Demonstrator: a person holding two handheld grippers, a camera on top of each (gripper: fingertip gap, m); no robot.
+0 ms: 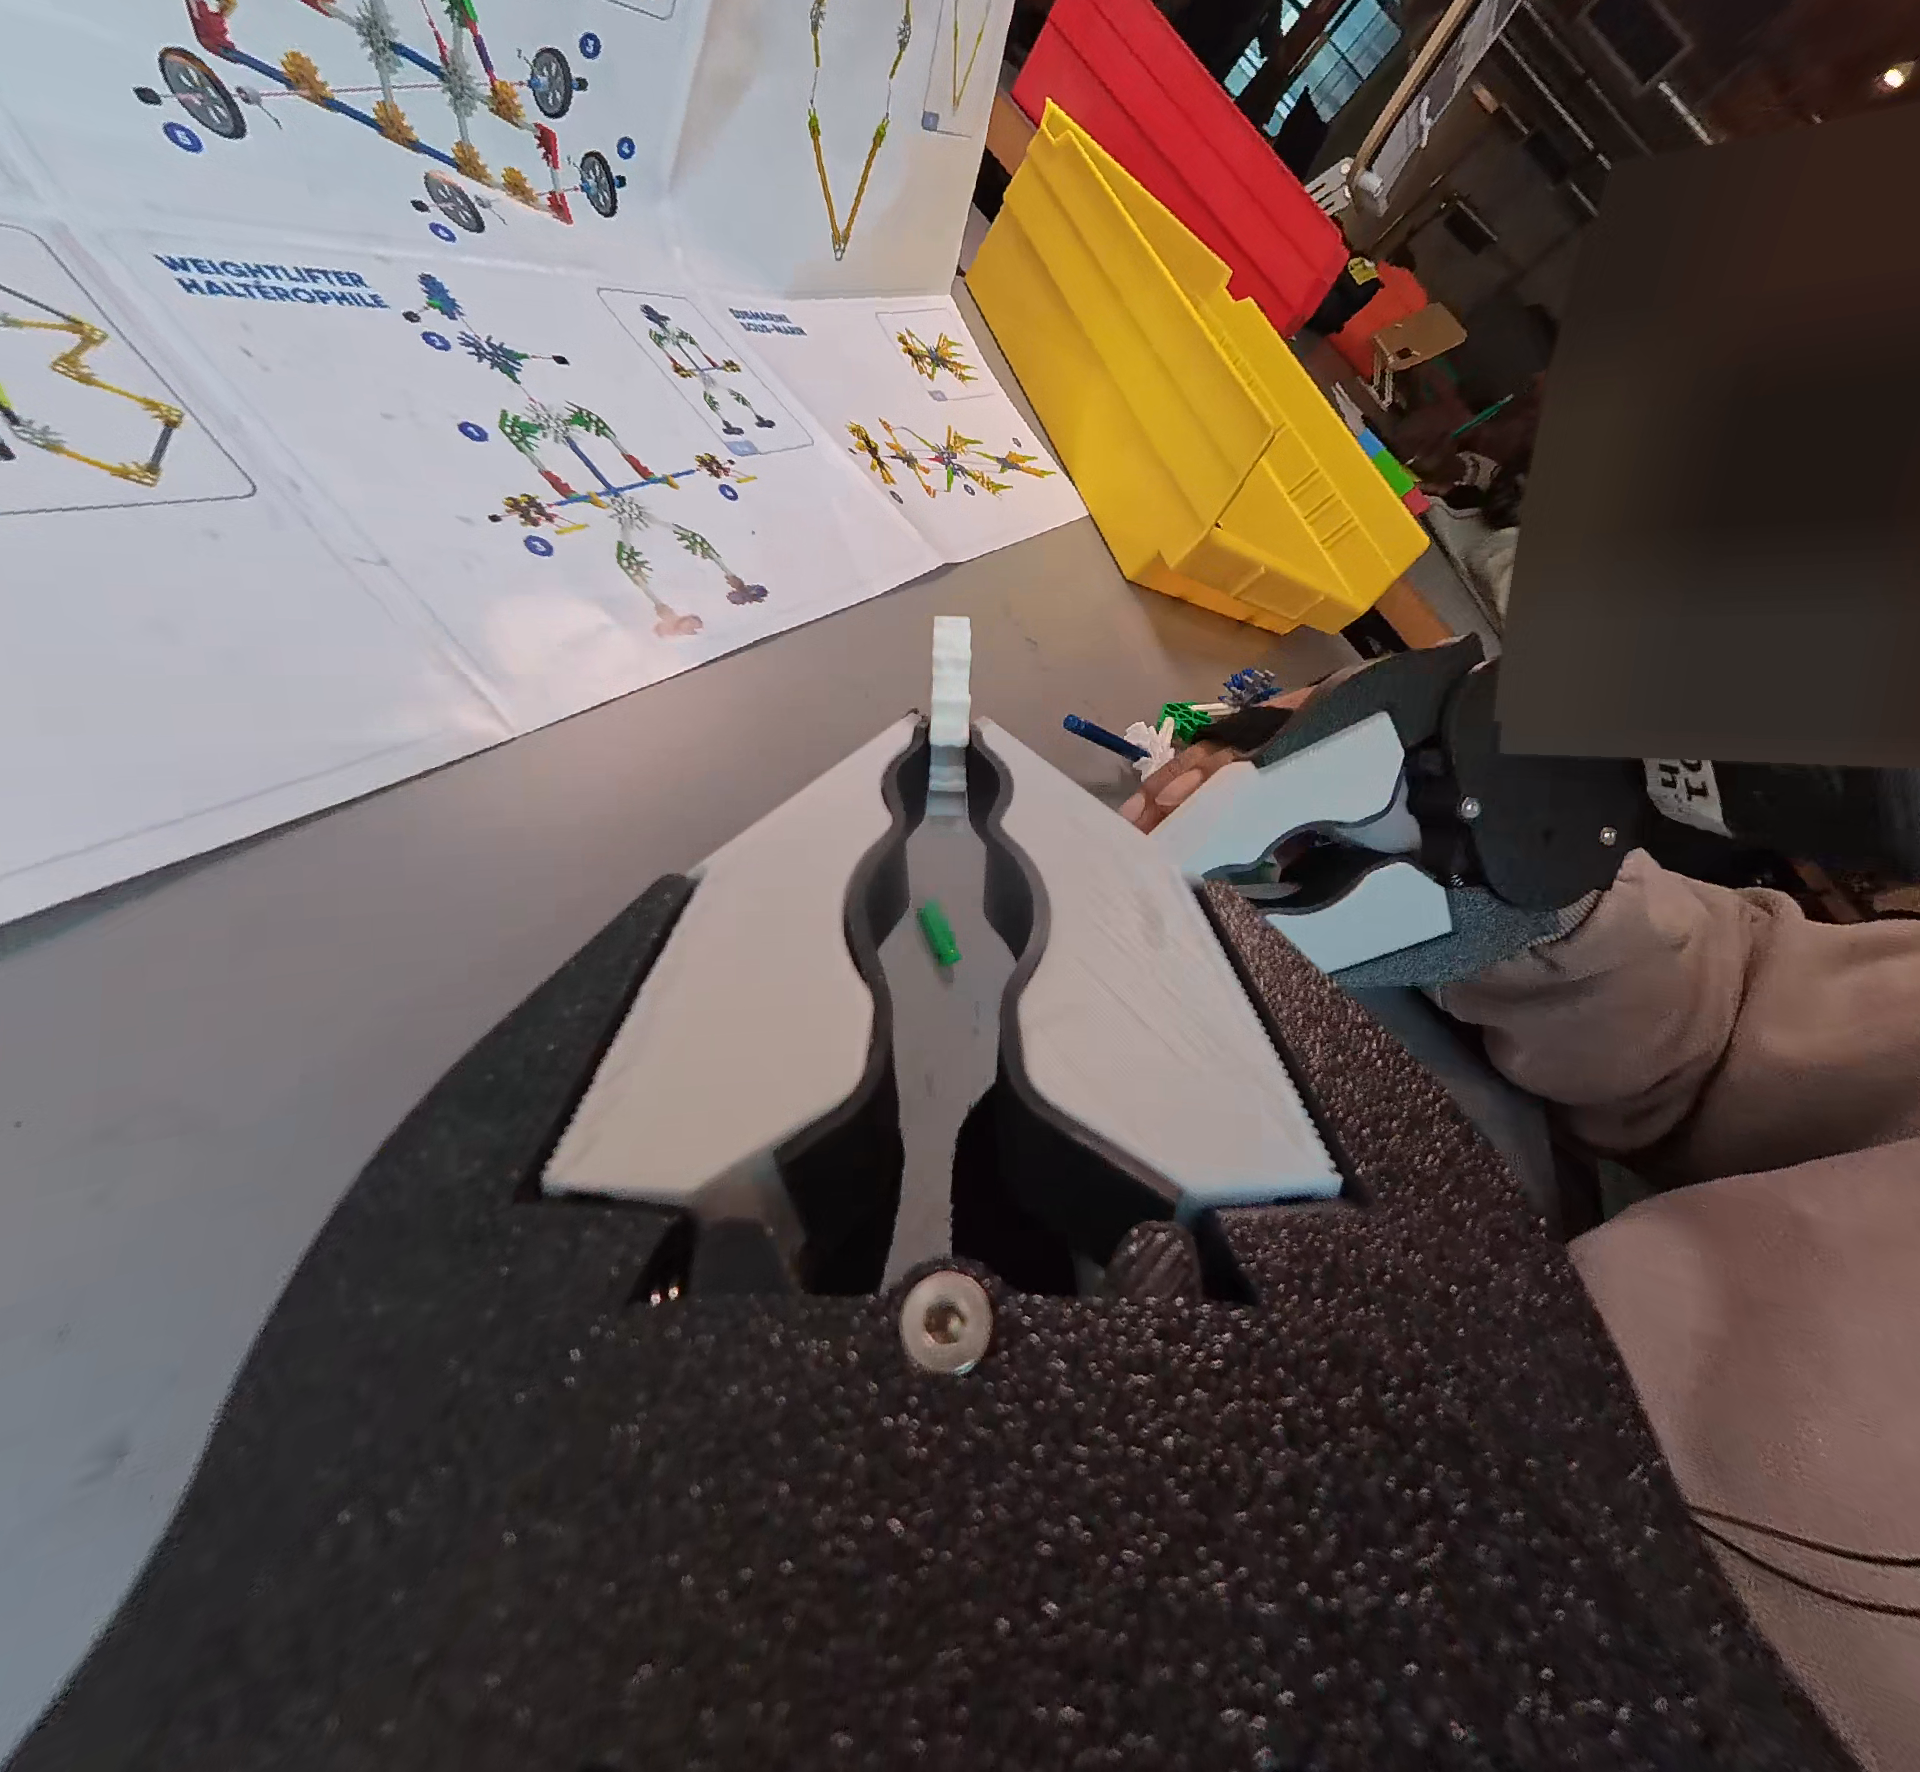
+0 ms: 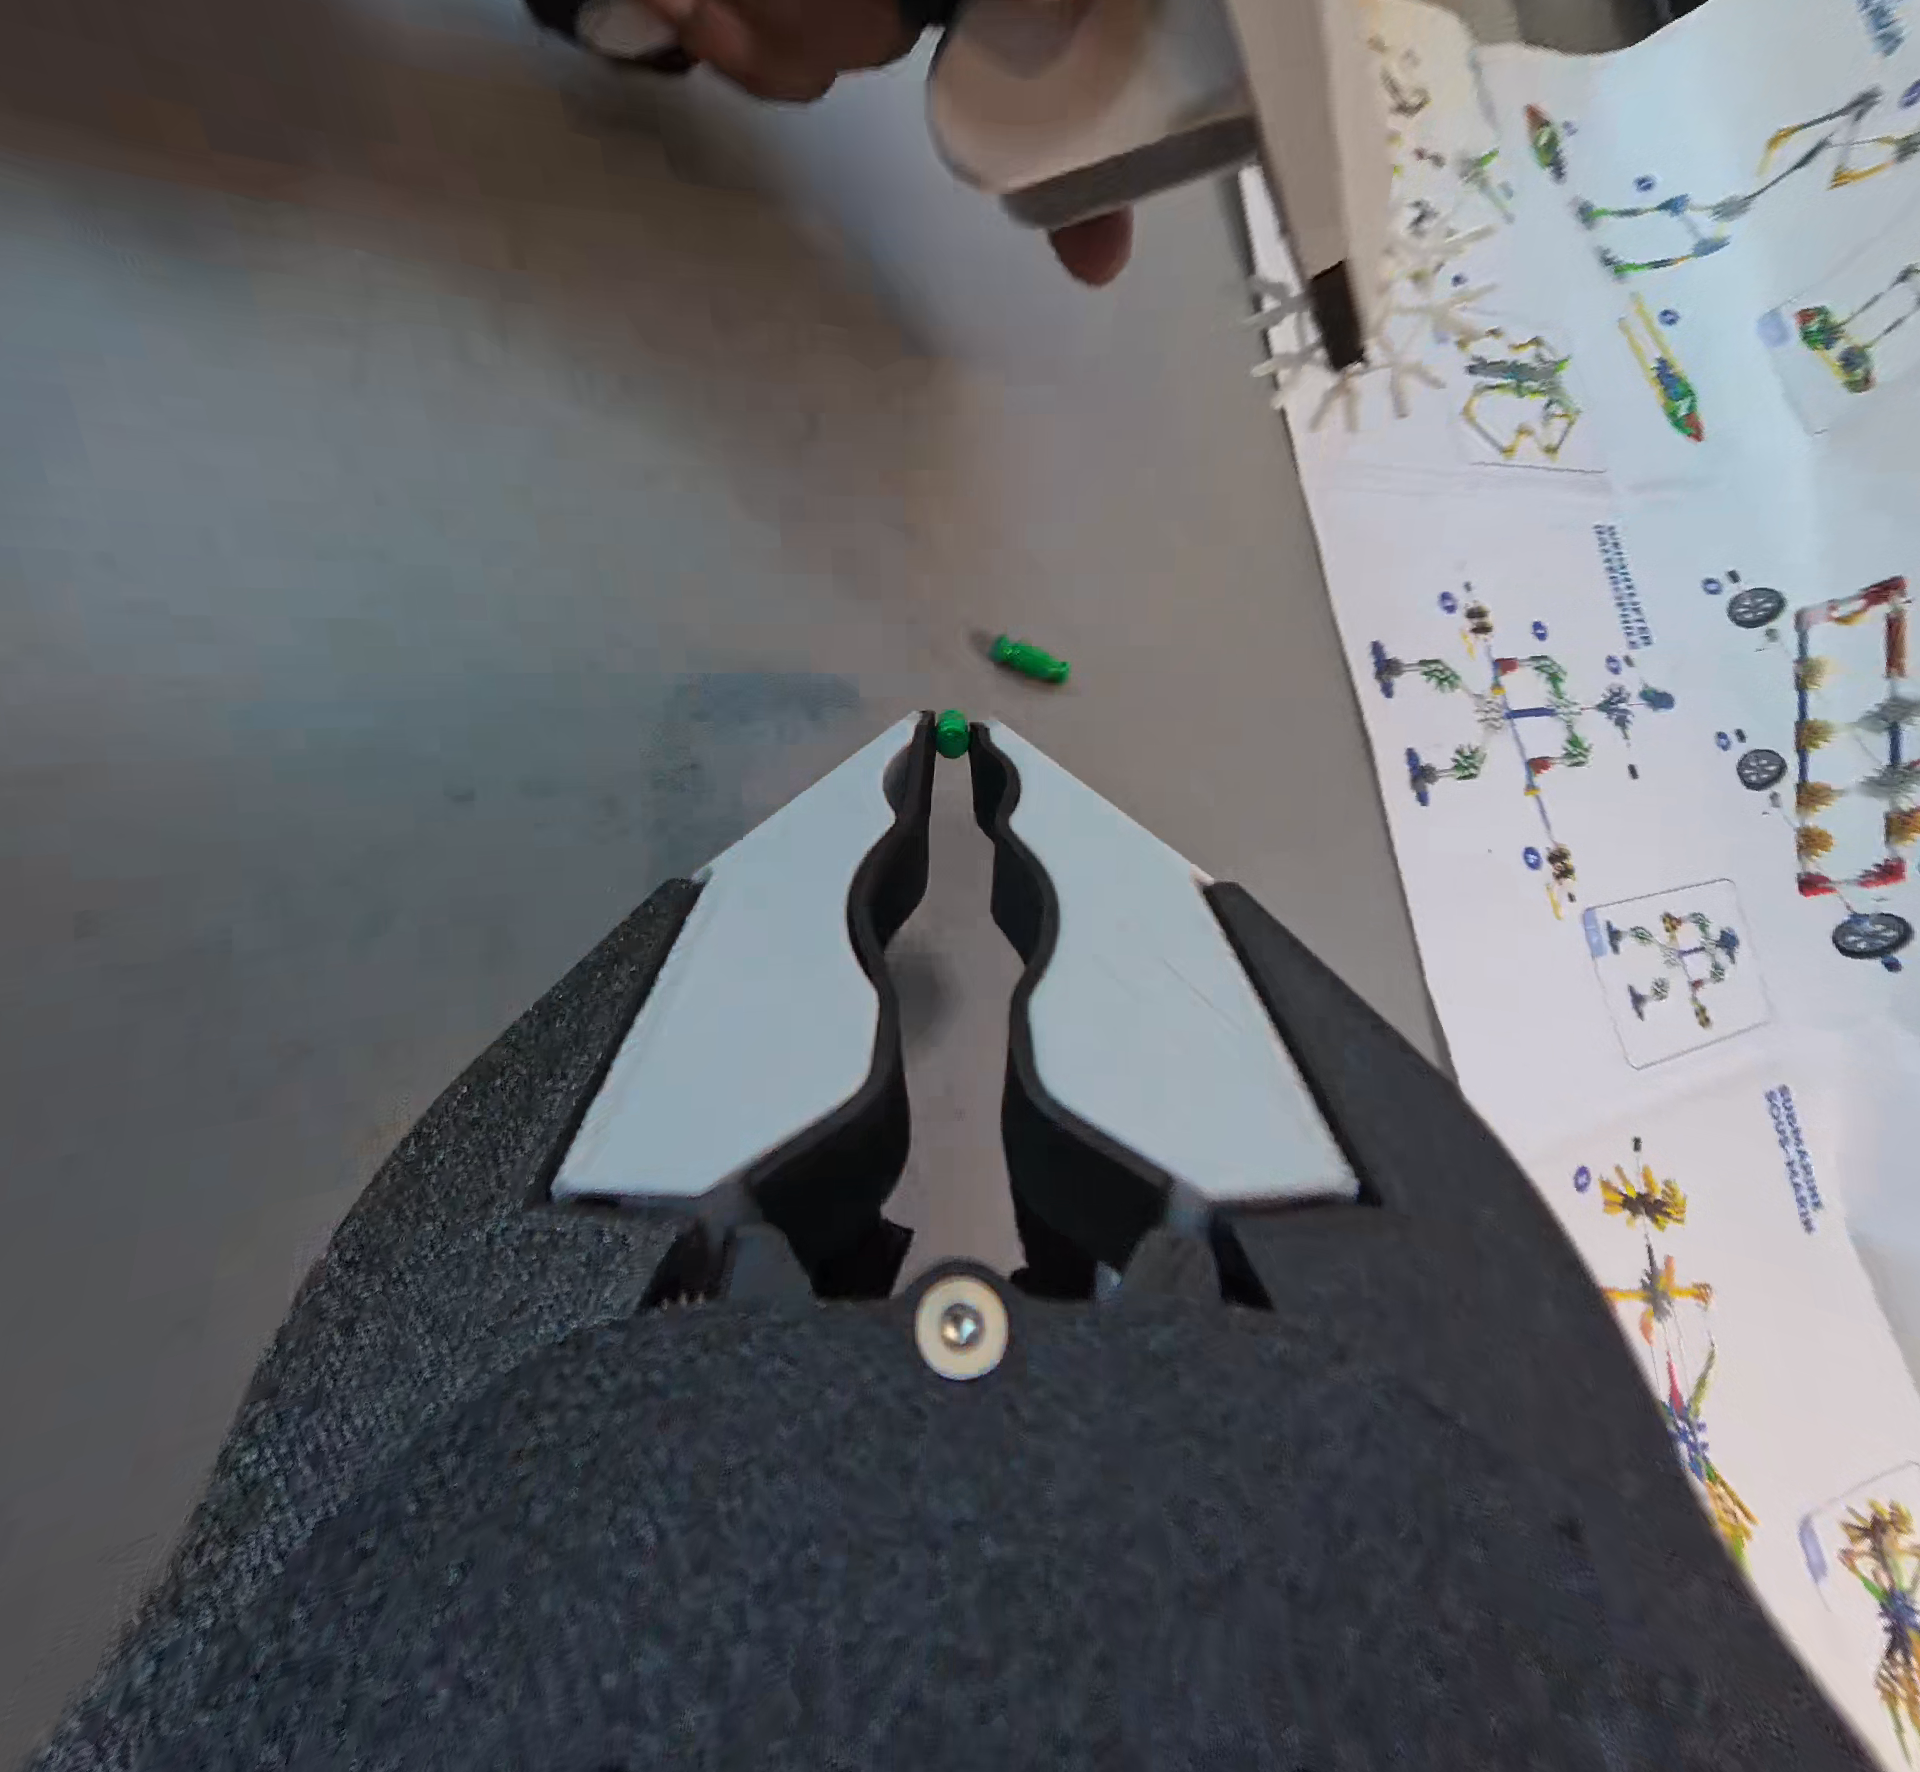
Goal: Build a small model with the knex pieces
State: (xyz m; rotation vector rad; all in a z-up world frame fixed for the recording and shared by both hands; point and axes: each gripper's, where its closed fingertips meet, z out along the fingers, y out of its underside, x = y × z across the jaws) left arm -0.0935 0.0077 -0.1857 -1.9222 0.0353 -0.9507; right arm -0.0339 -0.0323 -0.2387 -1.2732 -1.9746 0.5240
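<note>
While both grippers hang over the grey table (image 2: 416,475):
Left gripper (image 1: 951,735): jaws pinching white connector (image 1: 951,673).
Right gripper (image 2: 951,733): jaws pinching green rod (image 2: 951,733).
Loose rod (image 2: 1029,659): just beyond the tips.

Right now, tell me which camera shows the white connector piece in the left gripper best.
The left wrist view: the white connector piece stands edge-on, pinched at the left gripper's tips, sharp against the grey table. The right wrist view shows its snowflake-shaped face, blurred and partly hidden by that gripper's finger.

Left gripper (image 1: 951,735) pinching a white piece (image 1: 952,683).
Yellow bin (image 1: 1195,413) at two o'clock; green rod (image 1: 938,933) below.
</note>
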